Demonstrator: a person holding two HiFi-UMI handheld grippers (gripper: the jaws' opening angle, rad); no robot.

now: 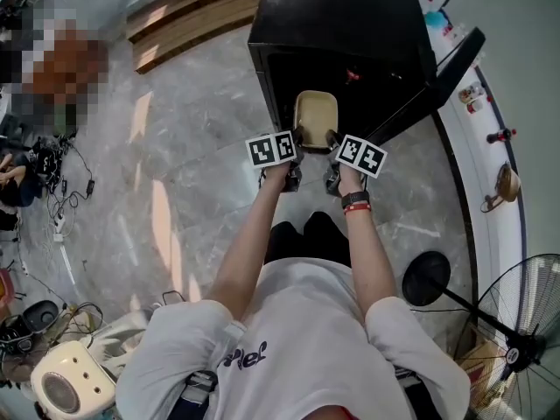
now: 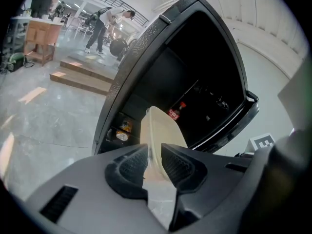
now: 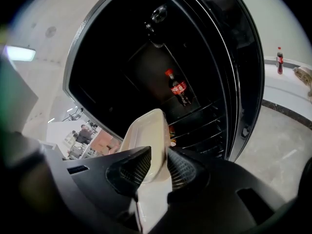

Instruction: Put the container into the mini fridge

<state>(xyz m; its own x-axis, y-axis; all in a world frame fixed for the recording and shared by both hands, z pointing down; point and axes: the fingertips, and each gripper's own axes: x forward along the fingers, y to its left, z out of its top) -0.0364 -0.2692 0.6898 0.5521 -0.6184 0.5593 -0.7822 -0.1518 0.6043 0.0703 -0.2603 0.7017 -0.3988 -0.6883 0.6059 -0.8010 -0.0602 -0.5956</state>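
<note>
A cream lidded container (image 1: 316, 113) is held between both grippers in front of the black mini fridge (image 1: 337, 24), whose door (image 1: 436, 77) stands open to the right. My left gripper (image 1: 294, 143) is shut on the container's (image 2: 161, 135) left edge, and my right gripper (image 1: 333, 145) is shut on the container's (image 3: 146, 143) right edge. The dark fridge interior (image 3: 161, 67) shows a cola bottle (image 3: 178, 87) and wire shelves (image 3: 204, 126). A can (image 2: 122, 136) sits low inside.
A wooden step platform (image 1: 188, 16) lies on the marble floor to the left of the fridge. A white ledge (image 1: 499, 156) at the right carries small ornaments. A standing fan (image 1: 516, 322) is at lower right. Cables (image 1: 61, 191) and appliances lie at the left.
</note>
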